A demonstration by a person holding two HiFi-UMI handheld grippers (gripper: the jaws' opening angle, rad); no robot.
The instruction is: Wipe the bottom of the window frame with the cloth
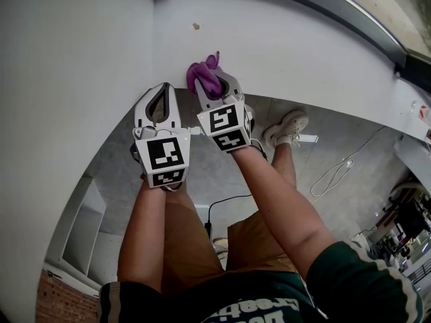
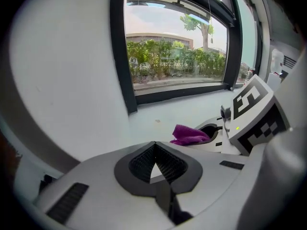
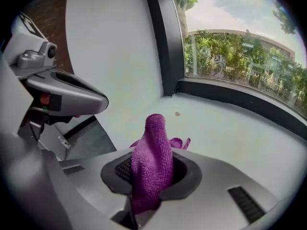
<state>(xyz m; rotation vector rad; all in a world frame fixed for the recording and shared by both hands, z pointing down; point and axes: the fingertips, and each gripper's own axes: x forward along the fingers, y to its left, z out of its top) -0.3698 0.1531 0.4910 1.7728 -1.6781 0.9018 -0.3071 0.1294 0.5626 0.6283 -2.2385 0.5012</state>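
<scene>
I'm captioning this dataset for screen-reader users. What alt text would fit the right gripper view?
The right gripper has its jaws shut on a purple cloth that sticks up between them, with a white window sill beyond. A dark window frame runs behind the sill with greenery outside, and the left gripper shows at the left.

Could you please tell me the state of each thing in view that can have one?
Purple microfibre cloth: bunched, clamped in the right gripper, short of the frame.
Right gripper: shut on the cloth.
Left gripper: shut, nothing between its jaws.
Black window frame: looks closed; the cloth is not touching its bottom rail.
White sill: bears one small brown speck.
</scene>
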